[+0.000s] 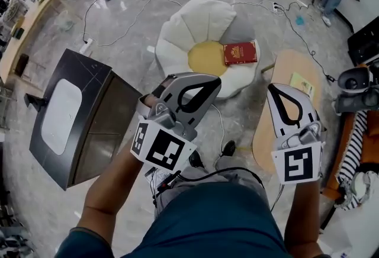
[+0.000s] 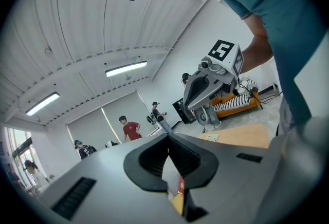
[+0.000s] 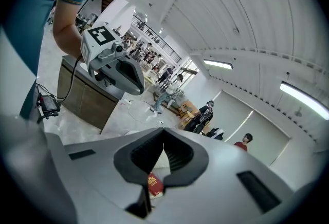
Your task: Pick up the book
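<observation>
The flat red book with gold print [image 1: 240,52] lies face up on a white, flower-shaped floor cushion [image 1: 177,32], at the right rim of its yellow centre, so its edges look free to pinch. Well short of it hang the left claw [image 1: 217,81] and right claw [image 1: 270,89], side by side, each pressed together and empty. Both are aimed roughly at the book, which suggests an approach, with the oval wooden surface [image 1: 290,64] just beside the right one.

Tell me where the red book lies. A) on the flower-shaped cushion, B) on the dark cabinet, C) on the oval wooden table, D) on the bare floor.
A: the red book lies on the flower-shaped cushion, at the edge of its yellow centre and partly over a white petal.
</observation>
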